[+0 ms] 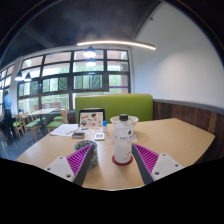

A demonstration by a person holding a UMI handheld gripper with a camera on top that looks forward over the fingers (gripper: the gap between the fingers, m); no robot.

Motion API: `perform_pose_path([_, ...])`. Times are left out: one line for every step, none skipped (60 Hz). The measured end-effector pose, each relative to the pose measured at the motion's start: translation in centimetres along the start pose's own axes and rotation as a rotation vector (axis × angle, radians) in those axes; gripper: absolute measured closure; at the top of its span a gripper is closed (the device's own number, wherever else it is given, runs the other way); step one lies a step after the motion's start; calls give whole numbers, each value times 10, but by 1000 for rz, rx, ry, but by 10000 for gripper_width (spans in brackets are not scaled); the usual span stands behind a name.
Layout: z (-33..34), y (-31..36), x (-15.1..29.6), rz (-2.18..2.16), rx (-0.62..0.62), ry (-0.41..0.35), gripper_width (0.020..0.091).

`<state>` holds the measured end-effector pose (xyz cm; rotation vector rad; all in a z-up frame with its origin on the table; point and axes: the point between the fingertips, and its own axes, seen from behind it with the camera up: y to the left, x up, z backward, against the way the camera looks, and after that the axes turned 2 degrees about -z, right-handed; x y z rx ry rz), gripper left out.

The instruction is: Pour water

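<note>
claw is wide open around the bottle on the surface, looks slick and tippy, I'd grab mid-body.

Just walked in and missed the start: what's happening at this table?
A person is holding a handheld gripper out over a light wooden table. Its two fingers are open, and a clear bottle with a pale cap and a red label stands upright on the table just ahead of them, roughly in line with the gap, not gripped. Farther back lie a laptop and some papers, in front of a green bench. No pouring has begun.
</note>
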<state>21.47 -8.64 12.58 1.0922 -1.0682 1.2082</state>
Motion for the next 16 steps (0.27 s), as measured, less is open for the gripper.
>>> perform_pose_path([8, 4, 2, 8, 3, -8, 277])
perform_pose_path([13, 5, 5, 13, 6, -15, 276])
perform_pose_path([24, 10, 7, 18, 5, -23, 278])
perform_pose_path([32, 14, 10, 22, 6, -31, 277])
perform_pose_path([40, 18, 12, 26, 9, -37, 277])
perform_pose_path([48, 22, 13, 30, 14, -42, 277])
perform_pose_path([55, 27, 14, 33, 21, -45, 277])
perform_pose_path([62, 32, 15, 34, 29, -45, 279])
perform_pose_path([66, 34, 14, 33, 38, -42, 280])
perform_pose_path([72, 38, 13, 31, 44, -36, 281])
perform_pose_path([77, 41, 11, 28, 51, -31, 282])
perform_pose_path([84, 47, 11, 26, 59, -27, 282])
perform_pose_path([90, 51, 10, 23, 67, -25, 284])
perform_pose_path([95, 54, 10, 20, 74, -25, 284])
perform_pose_path([100, 57, 11, 17, 79, -28, 284])
perform_pose_path([105, 60, 12, 15, 84, -34, 288])
